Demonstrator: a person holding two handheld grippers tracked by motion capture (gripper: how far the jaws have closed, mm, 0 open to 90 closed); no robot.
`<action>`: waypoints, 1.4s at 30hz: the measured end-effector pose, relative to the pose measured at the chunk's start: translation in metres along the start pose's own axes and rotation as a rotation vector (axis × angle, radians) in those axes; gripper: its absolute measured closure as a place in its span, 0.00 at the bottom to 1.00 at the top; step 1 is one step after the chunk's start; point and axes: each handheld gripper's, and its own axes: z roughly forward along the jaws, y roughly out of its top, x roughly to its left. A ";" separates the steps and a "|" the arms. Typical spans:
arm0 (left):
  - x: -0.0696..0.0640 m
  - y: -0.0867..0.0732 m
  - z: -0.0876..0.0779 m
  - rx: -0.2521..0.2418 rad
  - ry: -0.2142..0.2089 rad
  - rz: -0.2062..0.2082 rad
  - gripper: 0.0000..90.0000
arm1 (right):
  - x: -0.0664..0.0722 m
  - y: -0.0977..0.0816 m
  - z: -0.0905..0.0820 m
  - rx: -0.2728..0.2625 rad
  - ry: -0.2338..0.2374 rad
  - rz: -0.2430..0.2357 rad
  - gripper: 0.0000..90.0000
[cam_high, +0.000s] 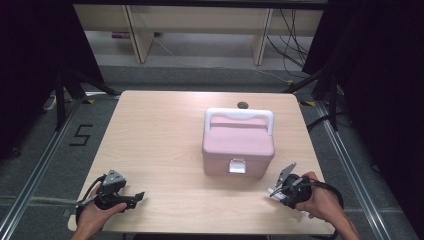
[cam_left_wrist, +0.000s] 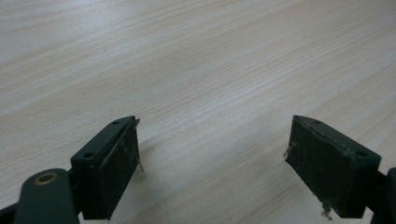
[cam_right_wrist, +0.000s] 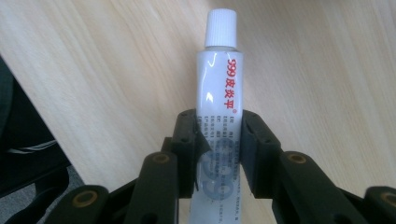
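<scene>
A pink box (cam_high: 238, 145) with a white handle and a white front latch stands closed, right of the table's middle. My right gripper (cam_high: 278, 192) is at the front right corner, just in front of the box. In the right gripper view its jaws (cam_right_wrist: 218, 140) are shut on a white tube (cam_right_wrist: 219, 79) with red lettering and a white cap, which points away over the wood. My left gripper (cam_high: 136, 198) rests at the front left, well away from the box. In the left gripper view it (cam_left_wrist: 212, 154) stands open with only bare wood between its jaws.
The wooden table (cam_high: 160, 140) has a small dark round spot (cam_high: 243, 105) at its far edge behind the box. Grey floor with a taped "5" (cam_high: 81, 135) lies to the left. Metal rails run along both sides.
</scene>
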 end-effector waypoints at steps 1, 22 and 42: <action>0.000 0.000 0.000 0.002 0.001 0.007 0.18 | -0.001 -0.002 0.001 0.000 0.003 0.020 0.78; -0.002 0.001 0.001 0.001 0.000 0.008 0.18 | -0.024 -0.018 0.015 0.038 -0.005 0.047 0.78; -0.002 0.002 0.003 0.016 -0.004 0.008 0.18 | -0.044 -0.018 0.018 0.030 -0.019 0.120 0.78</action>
